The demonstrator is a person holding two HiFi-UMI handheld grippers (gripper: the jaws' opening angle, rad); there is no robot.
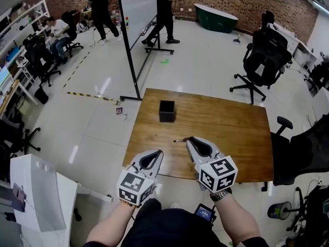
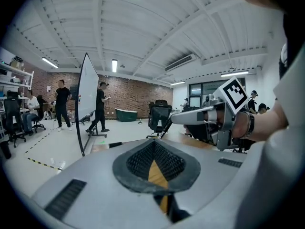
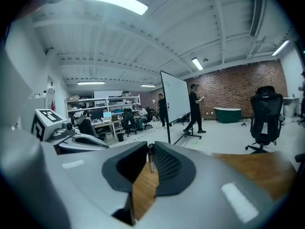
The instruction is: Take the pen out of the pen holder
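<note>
A black square pen holder [image 1: 166, 111] stands on the wooden table [image 1: 236, 127], toward its far left. My right gripper [image 1: 189, 139] hovers over the table's near part, shut on a thin dark pen [image 1: 180, 140] that sticks out leftward from its tips. In the right gripper view the pen [image 3: 150, 159] is clamped between the jaw tips of the right gripper [image 3: 150, 148]. My left gripper [image 1: 158, 152] hangs at the table's near edge, shut and holding nothing. In the left gripper view, beyond the left gripper's own tips [image 2: 153, 143], the pen [image 2: 165, 129] shows at the right gripper's nose.
A wheeled whiteboard [image 1: 136, 14] stands beyond the table's far left corner. Black office chairs sit at the far right [image 1: 264, 55] and just right of the table [image 1: 303, 148]. A white machine [image 1: 36, 194] is at my near left. People stand and sit in the background.
</note>
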